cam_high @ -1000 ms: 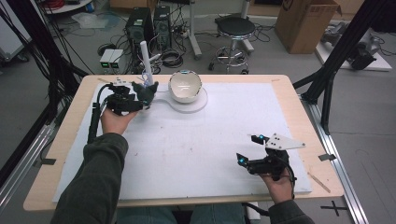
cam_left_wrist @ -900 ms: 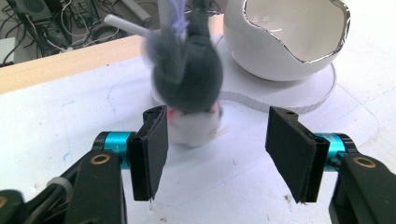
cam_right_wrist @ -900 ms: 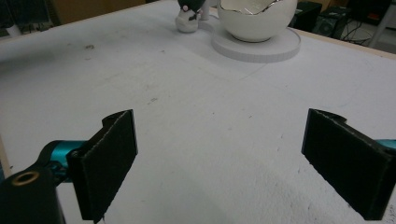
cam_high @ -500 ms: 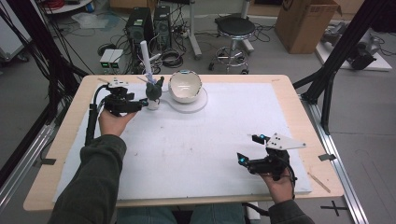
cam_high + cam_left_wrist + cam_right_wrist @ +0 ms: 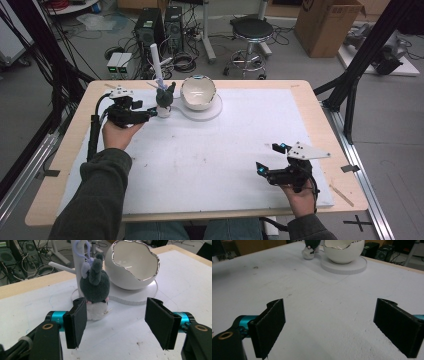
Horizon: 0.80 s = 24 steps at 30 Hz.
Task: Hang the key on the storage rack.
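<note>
plush toy (image 5: 95, 287): a small grey-and-white soft figure hanging by a lilac loop from the white post (image 5: 76, 267), its white bottom at the post's round base, just beside the egg-shaped bowl (image 5: 131, 267) at the far left of the desk (image 5: 320, 100).
left tongs (image 5: 115, 317): part-way open and have just been opening; one pad (image 5: 80, 320) sits just in front of the toy's lower left, the other stands well clear; nothing is pressed between them.
right tongs (image 5: 337, 327): wide, holding nothing, hovering over the bare white mat (image 5: 312, 302) well apart from the toy.
risk, snag: if the left tongs pull back with the near pad brushing the toy, it could swing or drag the loop off the post.
risk, tip: a sideways nudge could rock the thin post, or bump the bowl on its white disc (image 5: 140, 297).
risk, loop: whether the loop sits securely looks uncertain, so the toy may slip down.
hidden, post top: cut off in the left gripper view.
hidden, contact: whether the near pad touches the toy cannot be told.
hidden, toy: its face is turned away; only its lower half shows at the top of the right gripper view.
</note>
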Available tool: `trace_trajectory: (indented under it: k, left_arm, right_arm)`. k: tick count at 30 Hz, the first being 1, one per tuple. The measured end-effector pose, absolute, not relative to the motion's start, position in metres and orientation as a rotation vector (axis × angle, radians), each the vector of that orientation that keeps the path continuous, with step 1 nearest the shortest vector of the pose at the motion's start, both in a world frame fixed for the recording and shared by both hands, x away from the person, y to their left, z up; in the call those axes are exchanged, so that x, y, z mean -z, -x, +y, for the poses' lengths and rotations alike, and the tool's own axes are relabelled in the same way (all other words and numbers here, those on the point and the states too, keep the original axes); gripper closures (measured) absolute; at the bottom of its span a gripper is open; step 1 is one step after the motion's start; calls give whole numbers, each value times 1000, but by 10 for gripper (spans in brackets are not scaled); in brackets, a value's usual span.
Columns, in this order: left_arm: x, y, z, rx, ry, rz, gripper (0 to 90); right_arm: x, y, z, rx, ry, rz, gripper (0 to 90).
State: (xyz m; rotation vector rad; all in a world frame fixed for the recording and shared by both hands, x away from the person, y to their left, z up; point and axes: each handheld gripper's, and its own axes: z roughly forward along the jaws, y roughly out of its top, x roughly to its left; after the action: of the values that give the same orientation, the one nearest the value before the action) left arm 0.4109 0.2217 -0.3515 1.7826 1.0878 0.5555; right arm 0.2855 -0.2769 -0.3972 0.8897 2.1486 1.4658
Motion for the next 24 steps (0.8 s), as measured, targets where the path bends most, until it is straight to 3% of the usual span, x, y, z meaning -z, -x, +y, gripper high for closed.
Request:
trace_trajectory:
  k: [24]
  left_arm:
    - [344, -384, 217, -547, -1789, 968, 295]
  right_arm:
    - [398, -286, -280, -1453, -904, 2139, 97]
